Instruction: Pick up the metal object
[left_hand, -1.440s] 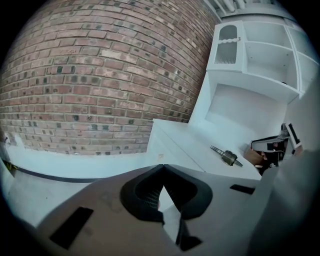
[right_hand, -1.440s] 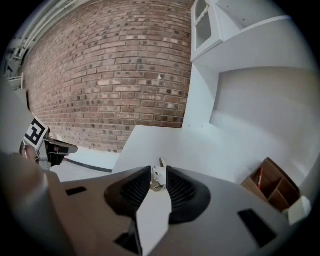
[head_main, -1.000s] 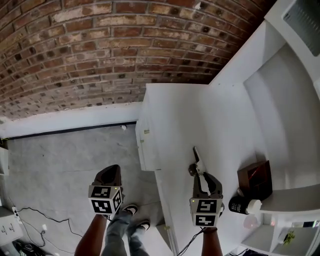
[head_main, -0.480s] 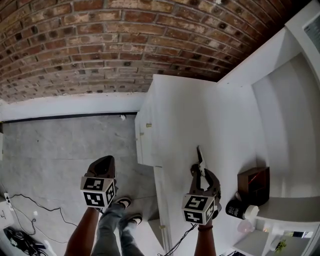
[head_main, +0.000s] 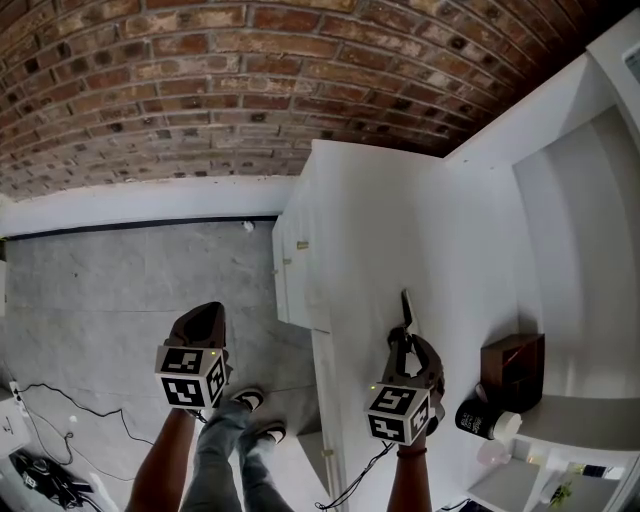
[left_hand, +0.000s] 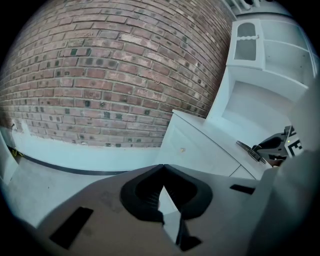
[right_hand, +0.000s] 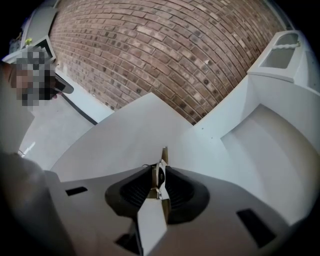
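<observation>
My right gripper (head_main: 404, 343) is shut on a thin metal object (head_main: 406, 309), a flat blade-like tool that sticks out forward past the jaws over the white counter (head_main: 370, 230). In the right gripper view the metal object (right_hand: 161, 165) stands edge-on between the dark pads, its tip above the counter (right_hand: 135, 135). From the left gripper view the metal object (left_hand: 250, 150) shows at the far right, held up. My left gripper (head_main: 200, 328) hangs over the grey floor (head_main: 110, 290), away from the counter, its jaws closed with nothing in them (left_hand: 161, 192).
A brown box (head_main: 513, 362) and a dark jar with a white lid (head_main: 482, 418) stand on the counter at the right. A brick wall (head_main: 200, 90) runs behind. A white cabinet (left_hand: 270, 55) rises at the counter's far side. Cables (head_main: 40, 460) lie on the floor.
The view has shifted a little; my right gripper stays shut on the metal object and has eased slightly forward. My left gripper has hardly moved.
</observation>
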